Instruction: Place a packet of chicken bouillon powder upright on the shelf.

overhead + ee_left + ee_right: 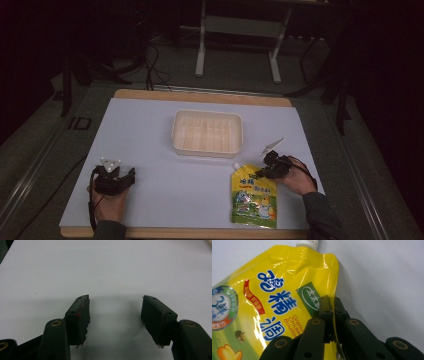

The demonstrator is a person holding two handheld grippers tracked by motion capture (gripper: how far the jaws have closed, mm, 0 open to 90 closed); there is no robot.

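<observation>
white sheeting covers the table. just in front of the empty bin, the yellow pouch lies flat, right gripper clamped on its edge; lifting remains. left gripper idles, jaws apart.

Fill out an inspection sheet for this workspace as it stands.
Surface: white sheet over a wooden board.
Job's things: yellow spout pouch lying flat at front right; empty cream tray at centre.
Clutter: nothing seen.
Grippers: left hand-held gripper open above bare sheet; right hand-held gripper shut on the pouch's edge.
Cables: one trails from each gripper; more lie on the floor behind the table.
Surroundings: dark room, white table frame behind.
</observation>
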